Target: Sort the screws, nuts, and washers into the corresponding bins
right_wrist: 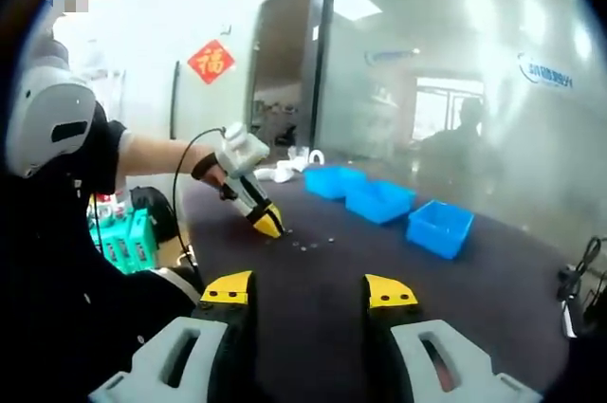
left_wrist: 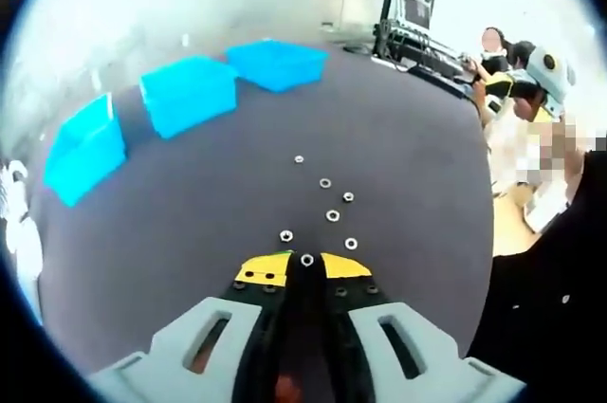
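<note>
Glass-walled office behind, dark grey counter (left_wrist: 171, 223) carrying everything. Three blue bins (left_wrist: 189, 93) are sitting in a row along its far side, well apart from the hardware; in the right gripper view the same bins (right_wrist: 381, 200) are lying beyond the scatter. I can't see into them well enough to say whether anything is in there yet, so I'm judging the sort as barely started or not started.

Loose hardware is lying in a short trail on the counter, between my left tongs and the bins: around seven small silvery ring-shaped pieces (left_wrist: 328, 199), nuts or washers, too small to tell which. I'm not making out any screws among them. All of that is left to sort.

Left tongs (left_wrist: 305, 265) are reading as narrowed to near-closed, yellow tips almost together, and one small ring piece (left_wrist: 306, 259) is sitting right at the tip gap. Pinched or just touching, I can't tell. The rest of the trail is lying just ahead of the tips, the farthest piece (left_wrist: 299, 158) about midway to the bins.

Right tongs (right_wrist: 309, 291) are hanging wide apart with nothing between them, above the counter and well back from the hardware. From that view the left tongs (right_wrist: 268, 226) are pointing down with the tips on the counter, at the near end of the trail.
</note>
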